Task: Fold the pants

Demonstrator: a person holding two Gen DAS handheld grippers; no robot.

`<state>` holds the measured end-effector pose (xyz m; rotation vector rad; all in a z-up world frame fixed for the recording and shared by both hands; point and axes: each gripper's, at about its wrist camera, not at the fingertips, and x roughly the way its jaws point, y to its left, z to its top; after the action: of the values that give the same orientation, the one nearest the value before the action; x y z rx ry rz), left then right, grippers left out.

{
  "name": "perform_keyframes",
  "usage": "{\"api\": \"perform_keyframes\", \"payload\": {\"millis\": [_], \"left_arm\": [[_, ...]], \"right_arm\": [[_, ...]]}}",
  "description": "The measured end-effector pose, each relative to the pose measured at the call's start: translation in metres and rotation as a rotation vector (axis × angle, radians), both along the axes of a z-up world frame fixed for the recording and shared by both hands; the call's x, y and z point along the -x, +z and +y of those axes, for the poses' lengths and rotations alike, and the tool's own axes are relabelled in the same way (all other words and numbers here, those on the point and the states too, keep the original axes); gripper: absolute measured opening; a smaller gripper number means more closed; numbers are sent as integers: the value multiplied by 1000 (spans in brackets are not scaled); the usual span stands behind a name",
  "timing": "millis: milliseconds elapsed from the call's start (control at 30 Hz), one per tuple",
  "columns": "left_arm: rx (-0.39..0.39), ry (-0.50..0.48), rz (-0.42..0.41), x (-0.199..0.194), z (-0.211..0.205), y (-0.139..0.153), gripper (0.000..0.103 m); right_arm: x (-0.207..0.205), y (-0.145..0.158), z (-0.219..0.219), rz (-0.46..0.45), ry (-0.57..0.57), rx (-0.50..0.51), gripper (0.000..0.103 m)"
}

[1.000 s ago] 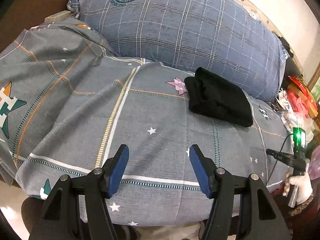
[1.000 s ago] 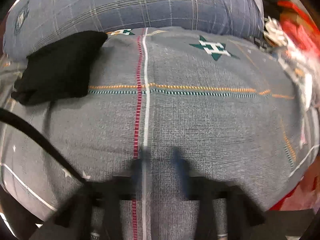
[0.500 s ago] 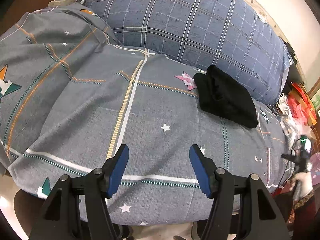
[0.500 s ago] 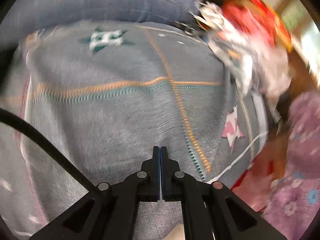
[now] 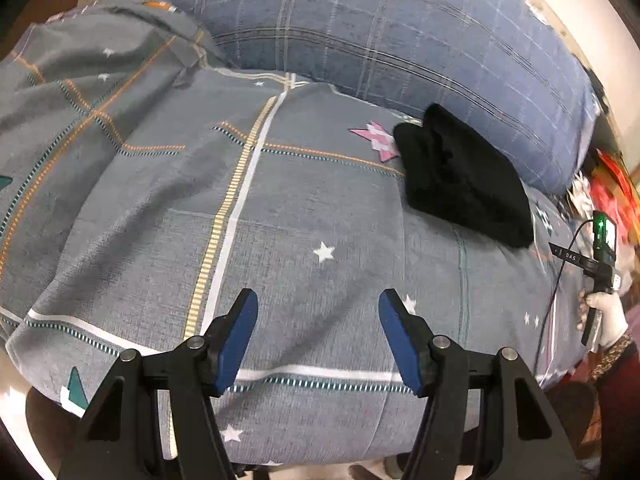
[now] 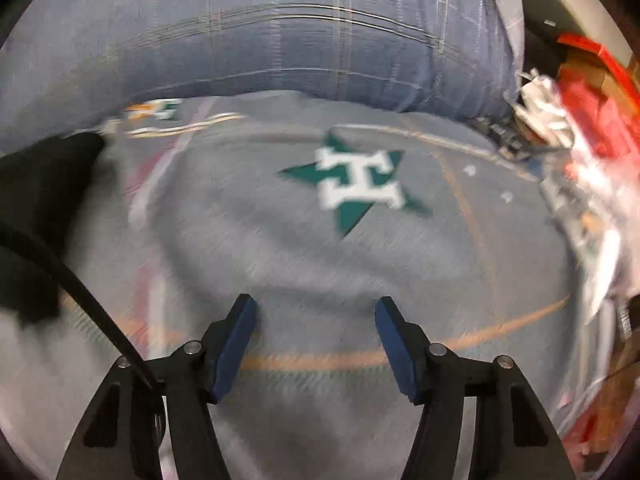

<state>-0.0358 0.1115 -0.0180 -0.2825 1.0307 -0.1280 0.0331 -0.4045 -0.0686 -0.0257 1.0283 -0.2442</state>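
Showing folded black pants (image 5: 464, 178) at right of centre on grey quilt (image 5: 280, 208) — against blue pillow (image 5: 400, 40), left gripper (image 5: 318, 336) released and empty, right gripper (image 6: 316, 344) just opened — nothing between its jaws.

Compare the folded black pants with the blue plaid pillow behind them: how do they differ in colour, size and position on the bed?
The black pants are plain black; the blue plaid pillow is blue crossed by pale check lines. The pants are a small, flat folded bundle; the pillow is far larger and plump. The pants lie on the grey star-print quilt, with their far edge against the pillow, which runs along the back of the quilt. Both are soft fabric, and neither is held.
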Motion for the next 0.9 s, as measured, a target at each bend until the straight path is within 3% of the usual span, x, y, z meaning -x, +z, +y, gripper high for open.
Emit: {"api": "perform_keyframes", "payload": {"millis": [67,167,200,233,267,300,333,433,500,600,700,900], "left_arm": [[12,11,5,-5,0,4,62],[-1,5,-7,-12,-4,14,62],[-7,2,-11,-16,-4,17,63],[-7,-1,-16,-19,-5,19,66],[2,-4,-24,-25,-6,22,67],[15,-6,-27,-31,-6,23,69],[31,-10,-26,-37,-8,23,69],[86,-34,-8,-58,-22,21,69],[96,-68,-13,-73,-40,22,69],[87,-106,-46,-95,-61,26,73],[35,-103,-26,-113,-75,31,73],[-226,-87,-171,-98,-100,48,75]], "right_arm": [[-20,-1,-24,14,-90,-19,67],[-42,3,-58,42,-237,35,84],[-46,5,-62,51,-254,48,83],[-49,11,-61,64,-274,89,74],[-49,19,-56,63,-273,91,45],[-44,28,-51,29,-247,8,38],[-35,40,-44,-29,-198,-156,40],[-14,59,-8,-121,-52,-495,57],[-5,61,25,-134,51,-619,64],[-7,49,64,-104,123,-741,64],[-17,38,81,-101,110,-721,64],[1,64,108,-231,160,-654,67]]}}
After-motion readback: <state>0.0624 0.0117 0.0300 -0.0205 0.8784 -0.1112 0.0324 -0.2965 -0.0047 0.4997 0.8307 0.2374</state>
